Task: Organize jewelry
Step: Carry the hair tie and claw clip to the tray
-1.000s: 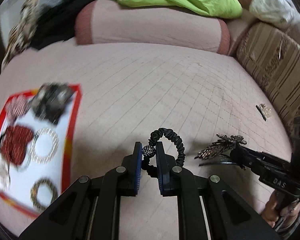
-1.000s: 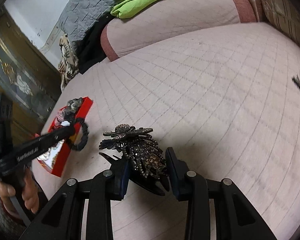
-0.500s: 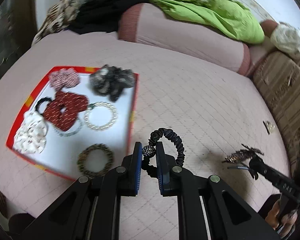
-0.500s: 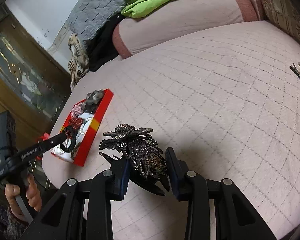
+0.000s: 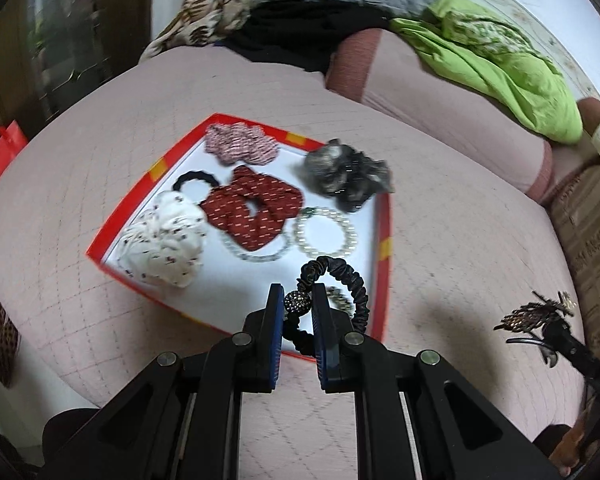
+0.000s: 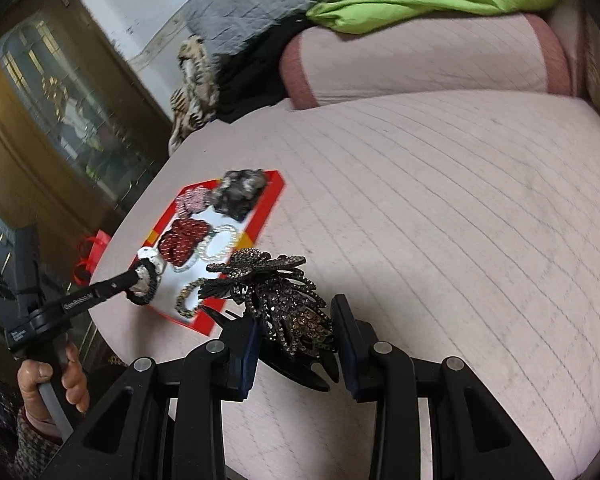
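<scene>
Risk: your left gripper (image 5: 298, 306) jaws clench black beaded tie (image 5: 336, 280) above tray (image 5: 384, 240) rim; early release drops it outside. Right gripper (image 6: 296, 340) grasps rhinestone clip (image 6: 284, 300).

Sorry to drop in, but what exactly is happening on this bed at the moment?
A person is sorting hair accessories and bracelets into a red-rimmed tray on the pink quilt. The left gripper is shut on a black hair tie by its beaded ball, holding it over the tray's near corner. The right gripper is shut on a rhinestone hair claw, off to the tray's side. Scrunchies and a pearl bracelet already lie in the tray.
</scene>
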{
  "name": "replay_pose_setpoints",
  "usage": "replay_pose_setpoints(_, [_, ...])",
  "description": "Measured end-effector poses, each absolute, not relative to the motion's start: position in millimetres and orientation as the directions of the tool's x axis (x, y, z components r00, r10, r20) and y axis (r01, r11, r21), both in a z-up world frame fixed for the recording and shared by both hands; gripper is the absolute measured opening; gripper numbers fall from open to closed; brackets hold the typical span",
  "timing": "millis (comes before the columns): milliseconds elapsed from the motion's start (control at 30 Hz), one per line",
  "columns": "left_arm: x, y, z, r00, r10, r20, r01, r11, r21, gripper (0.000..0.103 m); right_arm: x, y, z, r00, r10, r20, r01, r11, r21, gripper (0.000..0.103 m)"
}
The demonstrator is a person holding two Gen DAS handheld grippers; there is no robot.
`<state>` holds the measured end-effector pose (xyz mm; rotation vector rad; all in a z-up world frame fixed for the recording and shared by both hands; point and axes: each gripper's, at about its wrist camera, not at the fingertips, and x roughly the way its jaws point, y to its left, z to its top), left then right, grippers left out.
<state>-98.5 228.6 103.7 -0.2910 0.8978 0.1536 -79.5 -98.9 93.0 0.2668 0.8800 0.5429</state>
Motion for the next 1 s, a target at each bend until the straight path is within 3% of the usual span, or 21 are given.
replay_pose_setpoints(567, [-86, 260, 67, 0.599, 0.023, -0.8, -0.299, 0.934, -0.197, 0.013, -30, 25, 117, 0.477, 0.543, -0.691, -0.428, 0.83, 0.357, 0.037])
replay_pose_setpoints(1000, [-82, 268, 52, 0.632, -0.012, -0.775, -0.247, 0.945, -0.215, 0.013, 48, 94, 94, 0.449, 0.519, -0.728, -0.31, 0.854, 0.418, 0.037])
